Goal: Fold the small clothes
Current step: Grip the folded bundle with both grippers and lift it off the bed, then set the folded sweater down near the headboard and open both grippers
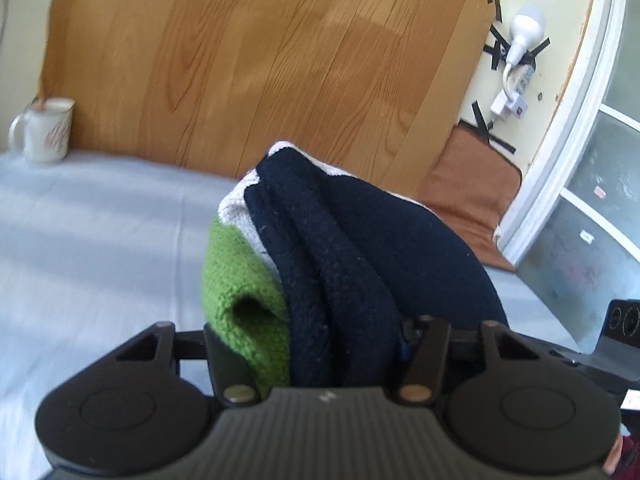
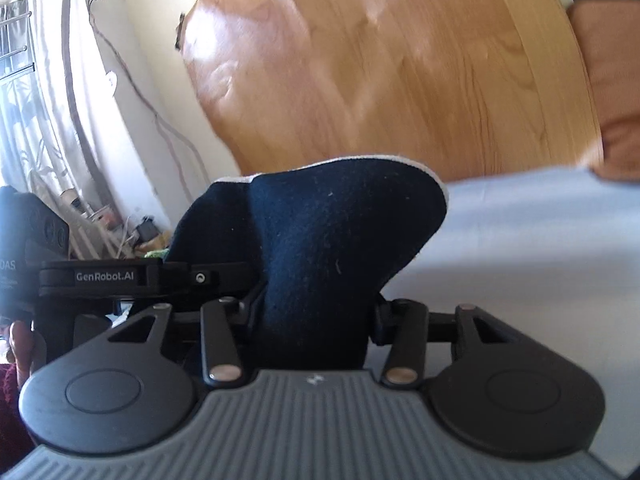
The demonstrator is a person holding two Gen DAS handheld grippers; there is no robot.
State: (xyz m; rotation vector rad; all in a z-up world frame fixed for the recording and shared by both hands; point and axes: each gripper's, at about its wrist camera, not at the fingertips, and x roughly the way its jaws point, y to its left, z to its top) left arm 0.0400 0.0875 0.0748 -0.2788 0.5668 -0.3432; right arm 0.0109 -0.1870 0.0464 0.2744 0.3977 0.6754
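A small knit garment (image 1: 344,264), navy with a green band and a white strip, is bunched between my left gripper's (image 1: 320,356) jaws, which are shut on it. It stands up above the pale blue bed sheet (image 1: 100,232). In the right wrist view my right gripper (image 2: 316,320) is shut on the navy part of the same garment (image 2: 320,240), whose white edge curls over the top. The left gripper's body (image 2: 104,276) shows at the left, close beside the right one. The fingertips of both grippers are hidden by the cloth.
A white mug (image 1: 44,130) stands on the sheet at the far left by a wooden headboard (image 1: 260,60). A brown cushion (image 1: 472,184) leans at the right. A plug and cable (image 1: 516,64) hang on the wall. Curtains (image 2: 48,100) hang at left.
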